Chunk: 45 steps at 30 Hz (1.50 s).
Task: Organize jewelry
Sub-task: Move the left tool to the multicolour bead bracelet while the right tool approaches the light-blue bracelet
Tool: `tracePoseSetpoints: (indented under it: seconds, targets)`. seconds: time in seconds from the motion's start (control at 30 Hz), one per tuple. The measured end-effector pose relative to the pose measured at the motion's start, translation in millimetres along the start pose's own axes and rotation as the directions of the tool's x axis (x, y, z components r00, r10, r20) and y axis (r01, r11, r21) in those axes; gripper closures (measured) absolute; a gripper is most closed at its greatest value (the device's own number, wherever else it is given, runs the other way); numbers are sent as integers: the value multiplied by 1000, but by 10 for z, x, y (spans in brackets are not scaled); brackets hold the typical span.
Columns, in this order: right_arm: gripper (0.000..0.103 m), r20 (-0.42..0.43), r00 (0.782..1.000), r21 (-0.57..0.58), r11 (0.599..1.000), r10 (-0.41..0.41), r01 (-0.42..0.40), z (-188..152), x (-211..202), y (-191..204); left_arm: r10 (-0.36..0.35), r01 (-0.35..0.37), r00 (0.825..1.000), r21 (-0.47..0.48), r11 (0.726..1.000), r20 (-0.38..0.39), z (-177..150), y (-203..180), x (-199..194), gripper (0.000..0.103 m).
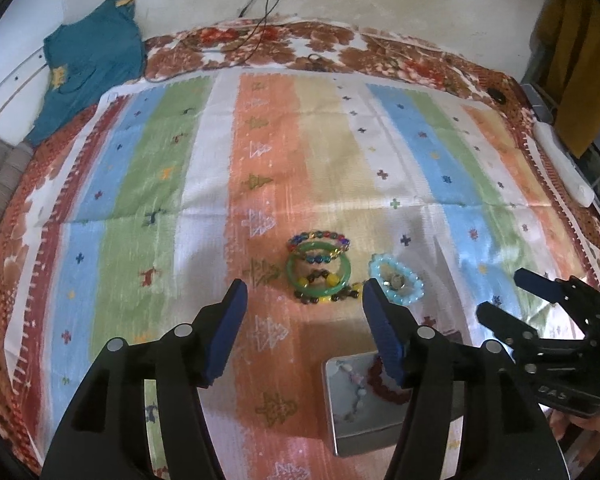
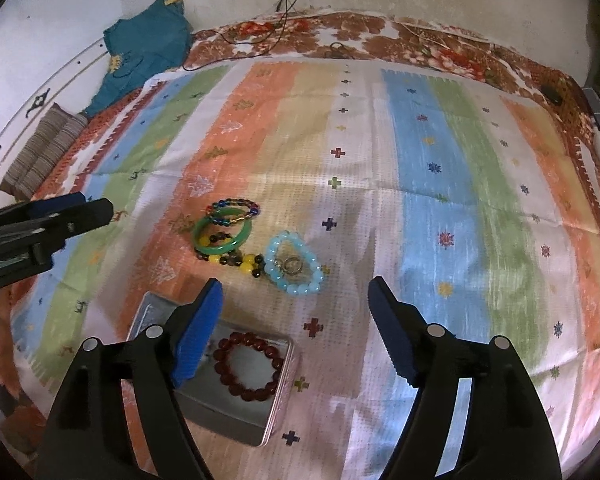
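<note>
Bare striped cloth point(image 2: 440, 200) lies wide beyond and right; bracelet cluster point(image 2: 228, 236) and metal tin point(image 2: 236, 420) crowd the near centre.

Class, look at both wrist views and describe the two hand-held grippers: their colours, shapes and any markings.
Both match. The left gripper and the right gripper each have a black plastic frame forking into two tapering fingers, each faced with a ridged blue pad. Round silver pins sit along each finger. Seen from the side, the right gripper's black body carries pale lettering, too blurred to read. No cables or sleeves show.
</note>
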State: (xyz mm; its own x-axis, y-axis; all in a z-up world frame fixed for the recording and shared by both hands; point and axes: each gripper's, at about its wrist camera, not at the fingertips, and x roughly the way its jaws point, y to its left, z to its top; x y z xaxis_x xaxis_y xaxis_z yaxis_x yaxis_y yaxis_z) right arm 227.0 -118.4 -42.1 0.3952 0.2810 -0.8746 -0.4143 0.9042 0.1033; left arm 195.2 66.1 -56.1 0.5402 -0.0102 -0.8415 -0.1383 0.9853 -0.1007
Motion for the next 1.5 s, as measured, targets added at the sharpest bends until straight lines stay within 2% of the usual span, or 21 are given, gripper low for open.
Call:
tracePoseSetpoints:
  seconds: [0.23,0.37,0.67,0.9,1.03,1.27,1.37,1.5]
  targets:
    - [26,-40,999,-9,1000,-30,29,27,168,-33,42,-42,999,13,999,-6,98,-26,182,43]
    - [26,-65,997,-8,999,-39,39,29,239,-48,2,-3,1000,-29,1000,-30,162,19,261,43]
    - [26,-107,992,-33,998,-60,57,49,399,-46,55,-55,997,1,999,-47,265,12,484,39]
    - [26,-154,986,-40,998,-57,51,67,560,-85,81,-81,994,10,997,-72,329,71,673,40]
    - [26,-176,984,-22,999,-37,33,80,638,-119,78,-77,993,11,997,-87,375,71,769,39]
    - [26,-202,978,-18,999,-48,45,108,801,-177,80,-78,990,25,997,-114,401,49,936,39]
    - [26,-220,975,2,1000,-16,17,118,874,-212,84,-81,988,25,996,-129,408,65,1024,39]
    - [26,-230,972,-19,999,-37,34,122,955,-199,88,-85,986,30,996,-143,421,85,1129,39]
